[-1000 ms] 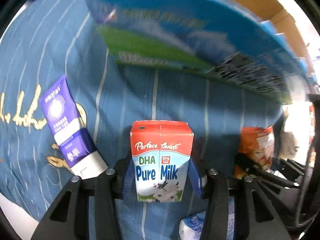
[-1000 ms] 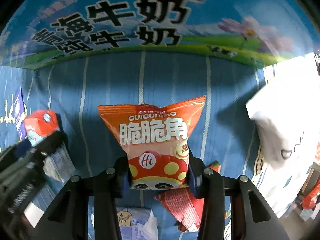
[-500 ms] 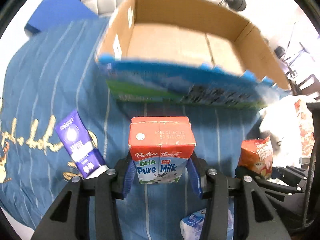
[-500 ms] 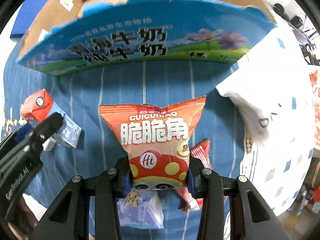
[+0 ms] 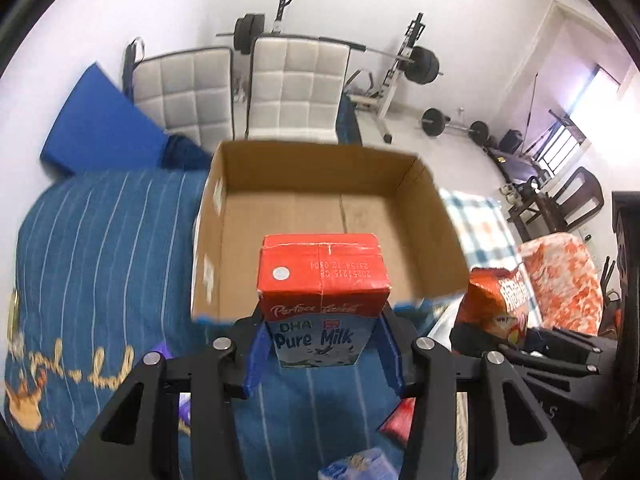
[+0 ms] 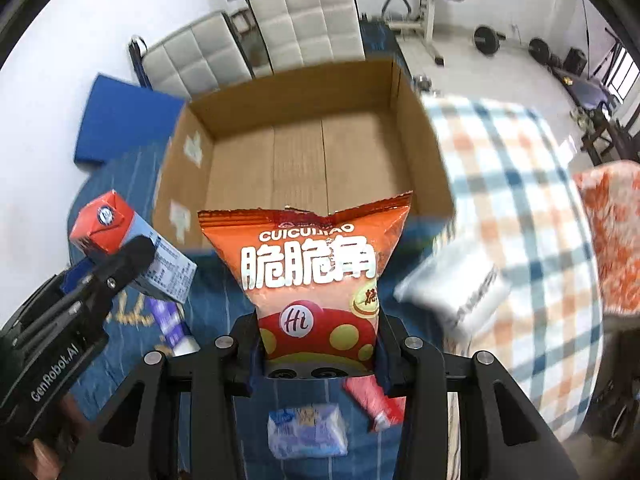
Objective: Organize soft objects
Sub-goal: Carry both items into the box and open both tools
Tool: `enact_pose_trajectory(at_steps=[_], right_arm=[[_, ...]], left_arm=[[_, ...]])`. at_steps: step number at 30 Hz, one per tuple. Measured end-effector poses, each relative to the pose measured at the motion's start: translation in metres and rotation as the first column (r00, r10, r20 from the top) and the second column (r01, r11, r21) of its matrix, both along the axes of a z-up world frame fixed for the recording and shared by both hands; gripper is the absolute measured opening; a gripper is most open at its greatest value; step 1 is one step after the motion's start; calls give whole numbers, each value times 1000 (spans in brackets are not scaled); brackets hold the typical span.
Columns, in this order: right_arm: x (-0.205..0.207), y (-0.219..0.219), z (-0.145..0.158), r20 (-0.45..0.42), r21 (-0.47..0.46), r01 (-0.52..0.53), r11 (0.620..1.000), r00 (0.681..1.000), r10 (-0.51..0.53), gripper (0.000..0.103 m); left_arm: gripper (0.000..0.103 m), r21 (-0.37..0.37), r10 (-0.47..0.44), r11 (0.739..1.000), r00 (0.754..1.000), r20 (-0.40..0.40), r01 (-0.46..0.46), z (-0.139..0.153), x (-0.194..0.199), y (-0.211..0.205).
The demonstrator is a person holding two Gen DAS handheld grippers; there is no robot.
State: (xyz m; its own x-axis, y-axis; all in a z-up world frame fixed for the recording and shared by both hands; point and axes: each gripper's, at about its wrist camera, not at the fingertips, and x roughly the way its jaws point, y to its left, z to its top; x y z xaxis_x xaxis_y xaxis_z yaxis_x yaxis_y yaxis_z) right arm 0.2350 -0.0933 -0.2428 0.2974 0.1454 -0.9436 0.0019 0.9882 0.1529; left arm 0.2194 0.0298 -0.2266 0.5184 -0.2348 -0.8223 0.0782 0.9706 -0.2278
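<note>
My left gripper (image 5: 322, 354) is shut on a red-topped milk carton (image 5: 322, 292), held upright in the air in front of the open cardboard box (image 5: 280, 160). My right gripper (image 6: 316, 350) is shut on the lower part of an orange snack bag (image 6: 310, 256), also lifted before the same box (image 6: 420, 128), whose brown floor shows bare. In the right wrist view the left gripper (image 6: 100, 276) with its carton (image 6: 120, 240) hangs at the left. In the left wrist view the snack bag (image 5: 496, 304) appears at the right.
Below on the blue striped bedspread (image 5: 100, 248) lie a purple tube (image 6: 170, 322), a red tube (image 6: 374, 402) and a small blue-white packet (image 6: 306, 430). A white pouch (image 6: 456, 292) rests on a checked cloth (image 6: 520, 208). White padded chairs (image 5: 296, 88) and a weight bench (image 5: 400, 60) stand behind.
Both grippers rose high off the bedspread with their items. The views tilted up, so the box's printed side gave way to its open inside and the room beyond.
</note>
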Motion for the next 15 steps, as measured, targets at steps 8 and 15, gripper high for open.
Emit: enact_pose_trajectory(at_steps=[8,15], right_arm=[[89,-41,1,45,-32,3,999,999,-1,44],[180,-48,-65,8,-79,-31,996,999,31,44]], left_arm=[[44,-21,37,999,999,1,-37,6,79,-16],[44,-33,49,998,998,-31,-50,-28,145,-27]])
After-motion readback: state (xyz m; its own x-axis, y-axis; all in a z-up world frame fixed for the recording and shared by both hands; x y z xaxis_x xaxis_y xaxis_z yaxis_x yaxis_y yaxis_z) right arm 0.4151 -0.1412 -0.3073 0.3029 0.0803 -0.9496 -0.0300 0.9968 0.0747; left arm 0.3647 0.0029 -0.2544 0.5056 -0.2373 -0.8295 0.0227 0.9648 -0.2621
